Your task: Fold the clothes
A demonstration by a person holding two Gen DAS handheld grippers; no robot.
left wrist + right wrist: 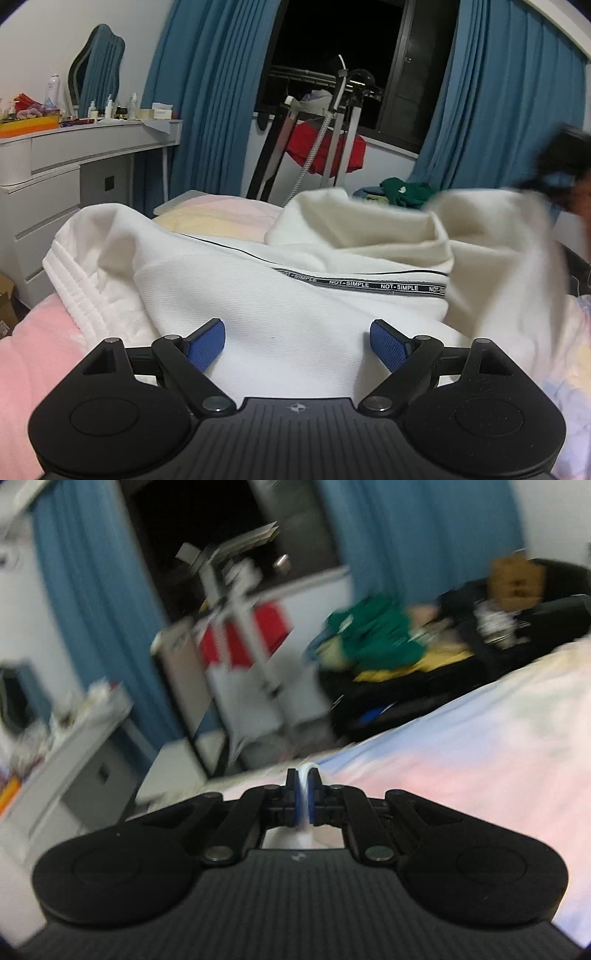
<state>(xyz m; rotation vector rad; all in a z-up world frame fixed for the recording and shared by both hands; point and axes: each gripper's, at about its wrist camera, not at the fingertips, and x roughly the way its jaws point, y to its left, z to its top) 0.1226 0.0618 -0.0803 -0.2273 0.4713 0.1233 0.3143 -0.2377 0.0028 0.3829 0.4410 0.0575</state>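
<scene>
Pastel pink bedspread (33, 354) carries the rumpled white ribbed garment with black lettered tape (295, 325). Your left gripper (297, 345) hovers spread above it; your right gripper (303, 797) pinches a white fold, apparently mid-fold. Lay that fold flat.

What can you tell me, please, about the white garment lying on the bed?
The white garment is a ribbed-looking knit, crumpled on the pastel bedding. It has a gathered elastic waistband at the left and a black tape reading NOT-SIMPLE along a seam. Its right part is lifted and blurred. The left tongs hover open over it; the right tongs pinch a white fold.
</scene>
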